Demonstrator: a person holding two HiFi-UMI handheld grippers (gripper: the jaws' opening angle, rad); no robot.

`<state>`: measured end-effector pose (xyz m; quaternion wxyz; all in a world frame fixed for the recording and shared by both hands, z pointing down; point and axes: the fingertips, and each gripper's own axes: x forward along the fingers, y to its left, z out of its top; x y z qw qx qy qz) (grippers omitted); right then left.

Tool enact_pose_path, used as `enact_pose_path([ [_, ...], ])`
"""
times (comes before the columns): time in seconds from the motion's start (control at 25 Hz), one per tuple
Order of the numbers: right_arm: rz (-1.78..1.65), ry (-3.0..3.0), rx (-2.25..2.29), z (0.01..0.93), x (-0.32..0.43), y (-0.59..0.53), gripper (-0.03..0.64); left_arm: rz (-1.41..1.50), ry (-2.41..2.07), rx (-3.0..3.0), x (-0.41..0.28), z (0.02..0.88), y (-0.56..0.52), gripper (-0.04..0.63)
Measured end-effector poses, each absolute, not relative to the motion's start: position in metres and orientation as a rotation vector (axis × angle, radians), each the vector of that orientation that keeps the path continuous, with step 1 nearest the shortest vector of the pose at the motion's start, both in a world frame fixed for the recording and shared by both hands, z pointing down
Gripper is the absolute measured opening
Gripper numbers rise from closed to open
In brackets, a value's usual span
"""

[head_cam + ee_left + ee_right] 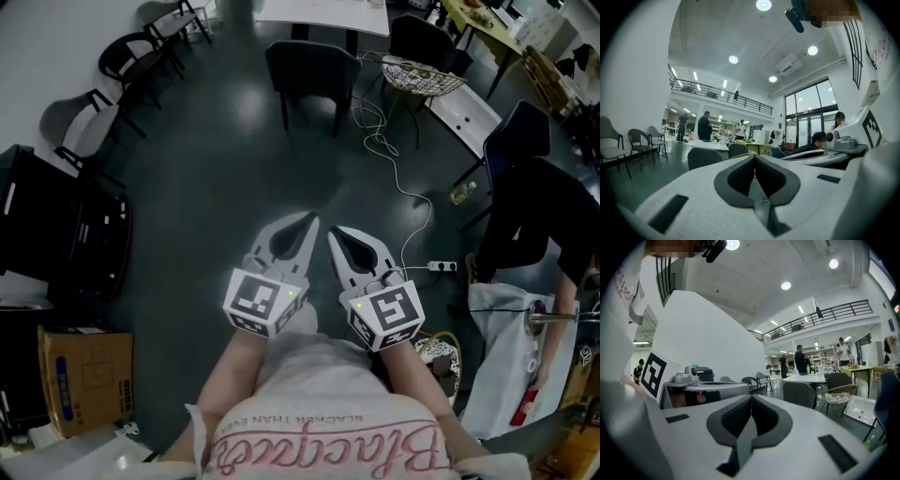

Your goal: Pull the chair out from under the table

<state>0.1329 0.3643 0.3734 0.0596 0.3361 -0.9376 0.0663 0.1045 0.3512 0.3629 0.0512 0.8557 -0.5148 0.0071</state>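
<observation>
Pointing forward side by side just ahead of the person's chest, the white left claw (309, 221) and the white right claw (335, 232) are both closed tight, pads pressed together with nothing between them. Their tips lie just beside each other without touching. Ahead of them a broad stretch of dark glossy floor (216, 187) lies open. On the left it is bounded by a brown cardboard box (86, 377), then a black cabinet (56, 234), then a row of black-framed chairs with grey seats (89, 122) along the wall. On the right, a white power strip (441, 266) lies near the right claw, and a thin white cable (394, 159) snakes from it up the floor, right of the straight line ahead. A person in black clothes (544, 216) bends over at the right edge. Far ahead, well apart from both claws, stands the dark padded chair (314, 70). Its back faces the claws and it is drawn up against the near edge of the white surface (323, 14). Open floor shows to its left and in front of it. A woven wicker chair (422, 75) stands near its right side, and another dark chair (420, 39) is beyond that.
</observation>
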Motion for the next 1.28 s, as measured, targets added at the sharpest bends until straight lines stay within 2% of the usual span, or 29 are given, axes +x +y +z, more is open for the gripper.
enact_pose_path([
  [0.6,0.124,-2.785,1.064,0.358,0.061,0.253,0.005,-0.091,-1.523,2.616,0.026,0.344,0.232,0.005],
  [1.28,0.209,-2.762,1.115,0.381,0.06,0.153,0.006,-0.017,-1.445,2.618,0.032,0.376,0.138,0.005],
])
